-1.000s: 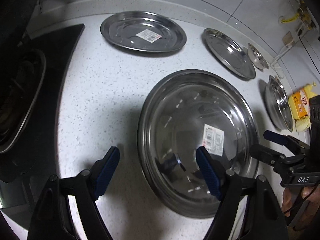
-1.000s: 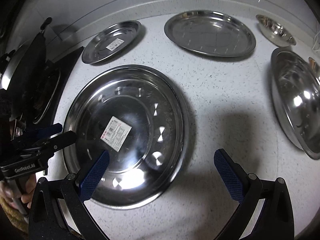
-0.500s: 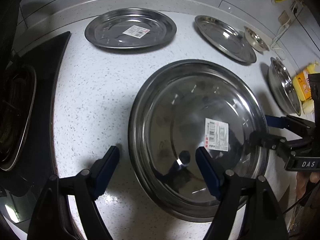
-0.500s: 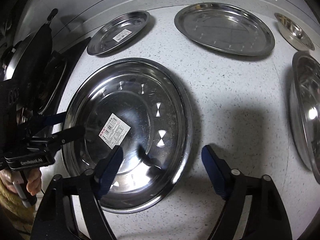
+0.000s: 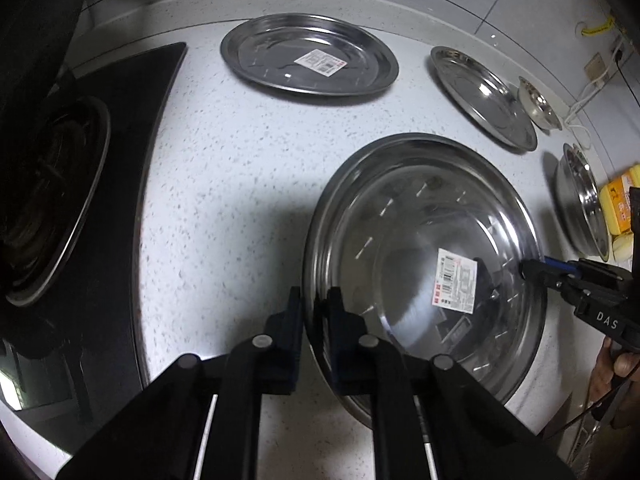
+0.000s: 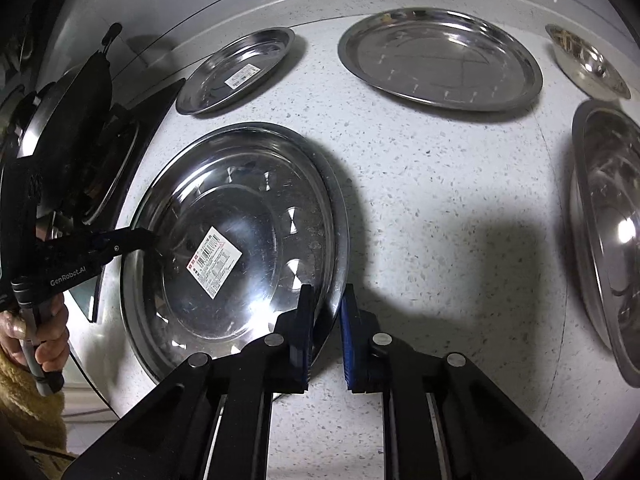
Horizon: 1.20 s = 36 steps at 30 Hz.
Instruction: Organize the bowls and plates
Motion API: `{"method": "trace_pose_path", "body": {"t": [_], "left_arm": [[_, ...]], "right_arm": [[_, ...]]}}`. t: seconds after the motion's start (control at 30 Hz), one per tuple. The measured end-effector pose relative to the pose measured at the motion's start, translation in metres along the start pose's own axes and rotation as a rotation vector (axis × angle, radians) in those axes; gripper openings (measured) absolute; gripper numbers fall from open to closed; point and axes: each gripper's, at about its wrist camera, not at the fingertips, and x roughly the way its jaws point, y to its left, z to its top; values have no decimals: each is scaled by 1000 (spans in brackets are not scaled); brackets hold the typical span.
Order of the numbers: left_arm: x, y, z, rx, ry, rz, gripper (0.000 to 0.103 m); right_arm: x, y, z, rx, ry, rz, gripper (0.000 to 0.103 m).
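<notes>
We've got two fisheye views, one riding on each handheld tool, both tilted steeply down at the speckled surface (image 5: 248, 168) from close up. The left view sits at the big labelled plate's (image 5: 420, 240) left rim, the right view at its right rim (image 6: 240, 240). Both share that plate and the steel dishes behind, and each catches the other's tongs.

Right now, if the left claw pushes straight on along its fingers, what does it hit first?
The big steel plate itself. The left claw is already shut on the plate's near rim, so there is no free travel. Straight on would likely drive the rim down into the speckled counter under it, though depth is hard to judge.
</notes>
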Motion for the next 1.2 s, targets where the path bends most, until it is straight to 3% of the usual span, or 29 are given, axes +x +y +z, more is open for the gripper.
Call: {"method": "trace_pose_path", "body": {"t": [0.13, 0.33, 0.6, 0.83, 1.0, 1.2], "left_arm": [[-12, 7, -10, -49, -19, -26, 9], [-45, 14, -23, -76, -64, -4, 9], [-80, 40, -73, -115, -61, 50, 9], [-61, 48, -102, -128, -4, 40, 9], [-51, 48, -104, -134, 7, 38, 9], [-53, 41, -97, -75, -13, 97, 11]], "right_arm": [[-7, 5, 0, -28, -21, 4, 11], [-24, 23, -2, -76, -41, 20, 11], [-28, 66, -28, -168, 3, 84, 12], [-8, 76, -53, -218, 86, 80, 12], [3, 75, -56, -223, 113, 52, 13], [4, 73, -56, -209, 117, 51, 18]]}}
